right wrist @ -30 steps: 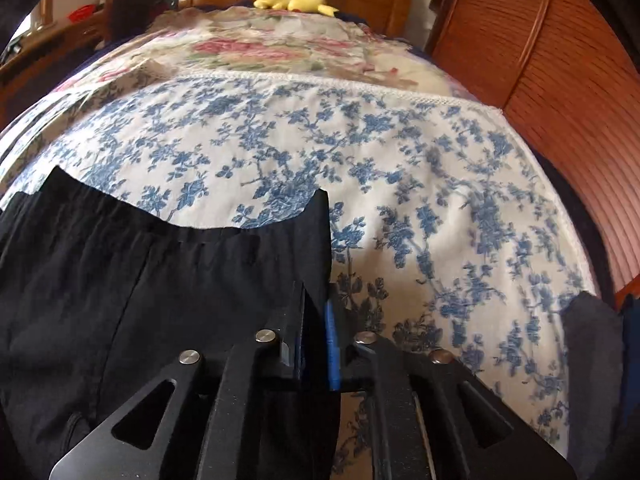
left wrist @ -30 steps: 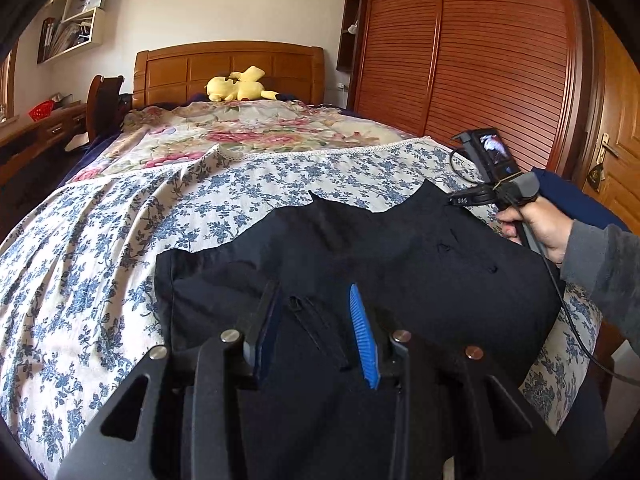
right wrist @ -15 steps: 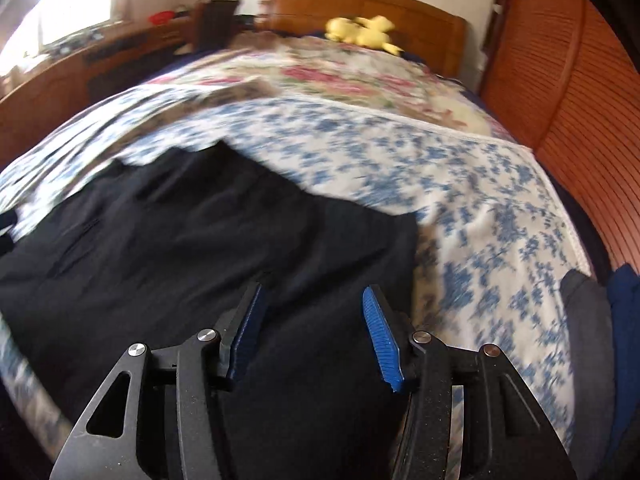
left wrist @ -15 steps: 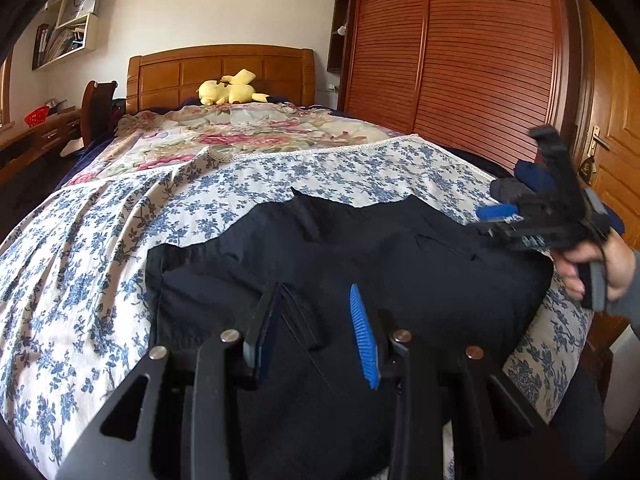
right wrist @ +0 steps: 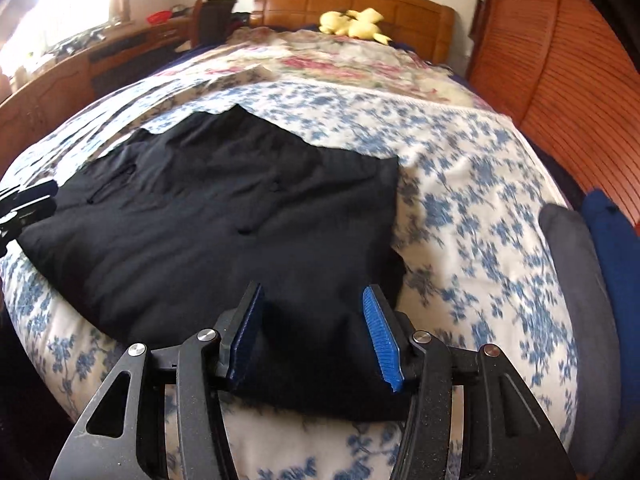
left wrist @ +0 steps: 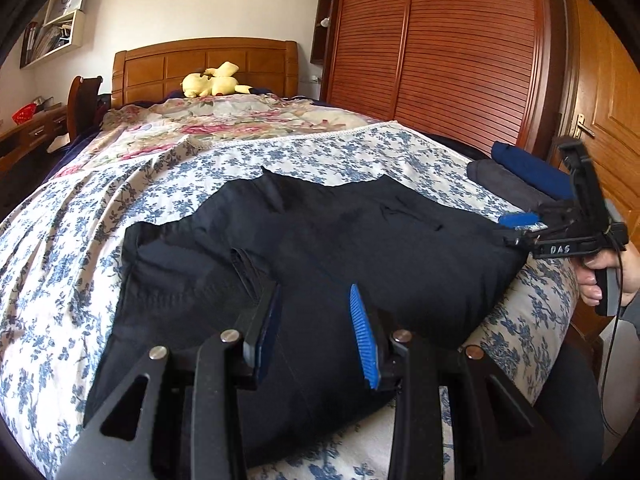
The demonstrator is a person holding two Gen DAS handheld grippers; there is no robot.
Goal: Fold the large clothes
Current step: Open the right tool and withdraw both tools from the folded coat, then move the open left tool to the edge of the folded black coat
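A black garment (left wrist: pixel 360 248) lies folded flat on the near end of the bed (left wrist: pixel 80 264), which has a blue-flowered sheet. My left gripper (left wrist: pixel 315 300) hovers over the garment's near left part, open, with only cloth lying below the gap. In the right wrist view the same garment (right wrist: pixel 224 216) fills the middle, and my right gripper (right wrist: pixel 313 296) stands open over its near right edge with nothing pinched. From the left wrist view the right gripper (left wrist: pixel 516 230) sits at the garment's right edge, held by a hand (left wrist: pixel 596 280). The left gripper (right wrist: pixel 24 200) peeks in at the far left.
A folded grey garment (left wrist: pixel 508 184) and a folded navy one (left wrist: pixel 532 168) lie at the bed's right edge. A yellow plush toy (left wrist: pixel 212 84) rests by the wooden headboard. A slatted wardrobe (left wrist: pixel 460 48) stands right, a desk (right wrist: pixel 80 68) left.
My right gripper was shut on the garment's far right corner; it has let go, opened and drawn back to the near edge. The left gripper shifted slightly and stayed open.
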